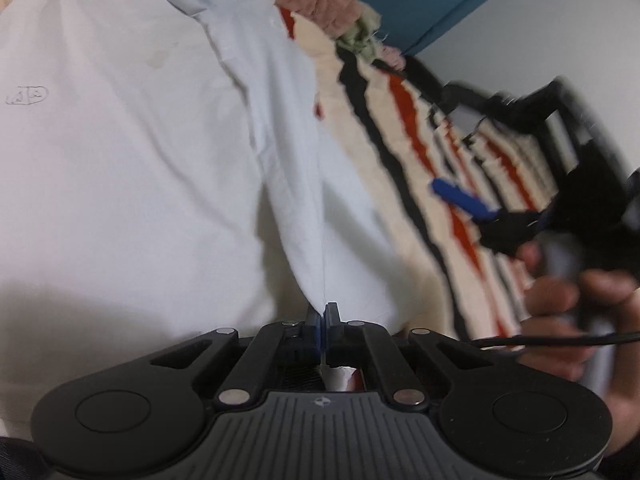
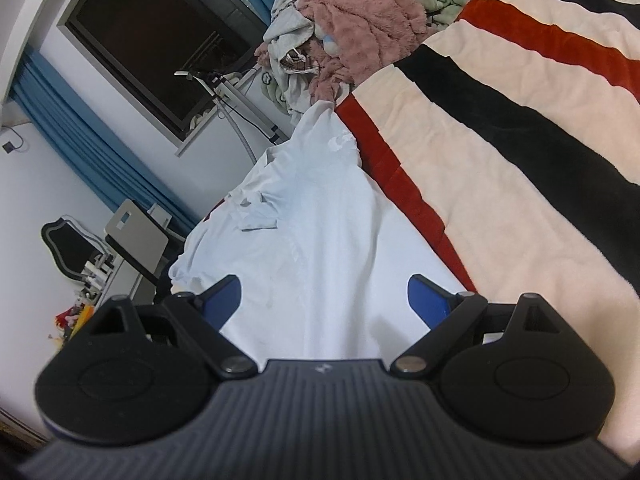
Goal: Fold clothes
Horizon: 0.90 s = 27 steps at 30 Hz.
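A white garment (image 1: 140,180) lies spread on the striped blanket (image 1: 404,128) of a bed. My left gripper (image 1: 322,312) is shut on a pinched fold of it, and the cloth rises taut from the jaws into a pale ridge (image 1: 288,140). In the right wrist view the same white garment (image 2: 312,220) runs away from me beside the blanket (image 2: 520,140). My right gripper (image 2: 324,292) hangs open just over its near end, blue pads wide apart with nothing pinched. From the left wrist view that gripper is a blur at the right, with one blue finger (image 1: 460,198) and a hand (image 1: 560,300) visible.
A heap of clothes with a pink fluffy piece (image 2: 360,28) sits at the far end of the bed. To the left are a dark window (image 2: 152,48), blue curtains (image 2: 80,132), a garment steamer (image 2: 232,96) and a grey desk with a chair (image 2: 132,240).
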Each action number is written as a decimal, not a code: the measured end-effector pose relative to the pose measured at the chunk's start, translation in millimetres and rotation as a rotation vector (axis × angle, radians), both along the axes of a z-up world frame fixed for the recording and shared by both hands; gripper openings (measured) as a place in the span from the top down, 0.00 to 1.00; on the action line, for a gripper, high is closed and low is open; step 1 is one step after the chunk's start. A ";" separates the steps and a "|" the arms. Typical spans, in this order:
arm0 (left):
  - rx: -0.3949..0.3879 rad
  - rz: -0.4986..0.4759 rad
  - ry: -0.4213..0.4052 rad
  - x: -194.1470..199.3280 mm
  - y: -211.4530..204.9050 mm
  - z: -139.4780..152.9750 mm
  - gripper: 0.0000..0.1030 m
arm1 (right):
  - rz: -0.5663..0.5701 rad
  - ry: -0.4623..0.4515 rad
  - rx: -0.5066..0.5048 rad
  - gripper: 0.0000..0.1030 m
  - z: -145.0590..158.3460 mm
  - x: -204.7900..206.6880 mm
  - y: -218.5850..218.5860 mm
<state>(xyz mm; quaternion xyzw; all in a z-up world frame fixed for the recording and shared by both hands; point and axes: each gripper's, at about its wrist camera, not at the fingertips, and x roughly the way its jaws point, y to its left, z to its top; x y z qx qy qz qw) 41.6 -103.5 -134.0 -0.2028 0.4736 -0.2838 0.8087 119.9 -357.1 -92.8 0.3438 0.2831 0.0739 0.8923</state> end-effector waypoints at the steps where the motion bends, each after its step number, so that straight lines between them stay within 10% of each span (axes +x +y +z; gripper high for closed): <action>1: 0.001 0.001 0.016 1.7 1.2 -0.9 0.92 | 0.002 -0.001 -0.002 0.11 0.7 -0.6 0.6; 7: 0.005 0.027 -0.008 17.1 23.2 22.3 0.49 | -0.023 -0.024 -0.015 0.11 6.4 -7.3 -0.8; 22: 0.098 0.500 -0.120 305.4 44.5 28.2 0.37 | -0.127 0.007 -0.129 0.11 -20.6 36.6 -4.2; 27: 0.243 0.570 -0.174 354.6 28.2 11.2 0.40 | -0.064 0.004 -0.203 0.11 -29.0 65.2 14.4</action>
